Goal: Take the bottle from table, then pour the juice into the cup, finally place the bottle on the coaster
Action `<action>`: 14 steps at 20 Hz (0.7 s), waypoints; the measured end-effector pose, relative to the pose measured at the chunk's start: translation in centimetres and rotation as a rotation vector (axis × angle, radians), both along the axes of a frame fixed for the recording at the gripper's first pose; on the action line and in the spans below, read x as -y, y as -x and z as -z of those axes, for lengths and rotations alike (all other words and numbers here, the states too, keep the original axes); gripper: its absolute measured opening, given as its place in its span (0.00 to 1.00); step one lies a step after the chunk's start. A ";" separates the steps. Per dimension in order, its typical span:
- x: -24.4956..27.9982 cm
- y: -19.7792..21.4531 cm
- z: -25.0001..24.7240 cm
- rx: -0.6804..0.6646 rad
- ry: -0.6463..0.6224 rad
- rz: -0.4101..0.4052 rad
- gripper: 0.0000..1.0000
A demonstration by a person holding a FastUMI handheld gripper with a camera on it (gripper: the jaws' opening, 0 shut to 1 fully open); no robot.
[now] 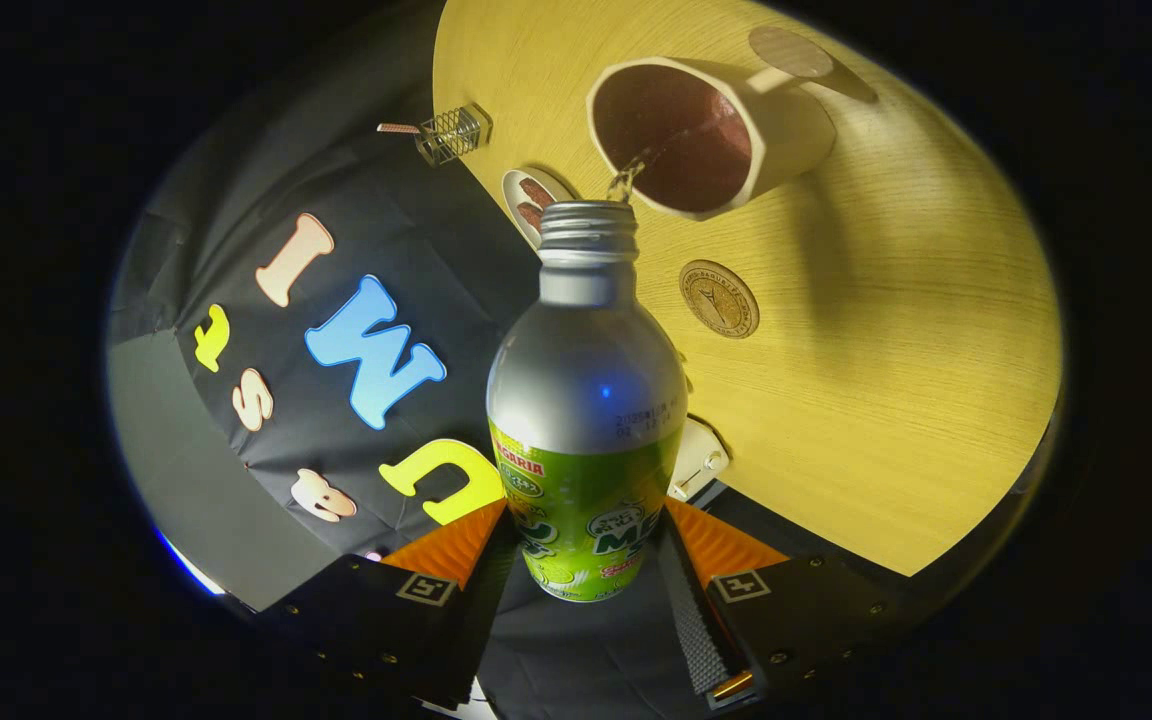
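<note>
bottle [586, 400], a silver metal one with a green label, uncapped, held between the two fingers of the gripper [586, 560], which is clenched on its lower body, one finger pressing each side. the bottle is tipped so that its threaded neck points toward the cup [711, 135], and a thin stream of liquid [626, 180] runs from the mouth over the near rim into it. the cup, pale with a handle on its far side, stands on the wooden table [886, 350] and holds dark liquid; a round flat disc [791, 52] lies just beyond the handle. a round brown coaster [719, 298] lies on bare wood just beside the bottle's shoulder, apart from the cup, with open tabletop around it and beyond. near the table's curved edge sit a small dish [534, 200] with something brown on it, partly hidden by the bottle neck, and a small wire basket [453, 133]. a pale object [698, 462] behind the bottle's body is mostly covered and cannot be made out.
</note>
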State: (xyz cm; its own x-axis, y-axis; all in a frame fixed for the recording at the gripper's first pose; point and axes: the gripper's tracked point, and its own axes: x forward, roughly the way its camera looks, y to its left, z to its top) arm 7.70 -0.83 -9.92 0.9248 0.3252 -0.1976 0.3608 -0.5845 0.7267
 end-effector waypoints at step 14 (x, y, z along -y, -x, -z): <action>-1.3 1.0 5.2 -0.046 0.226 -0.078 0.78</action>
State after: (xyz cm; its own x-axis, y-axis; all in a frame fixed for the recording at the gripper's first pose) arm 6.67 0.51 -15.14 0.8869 0.3385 -0.3144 0.4342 -0.3781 0.8176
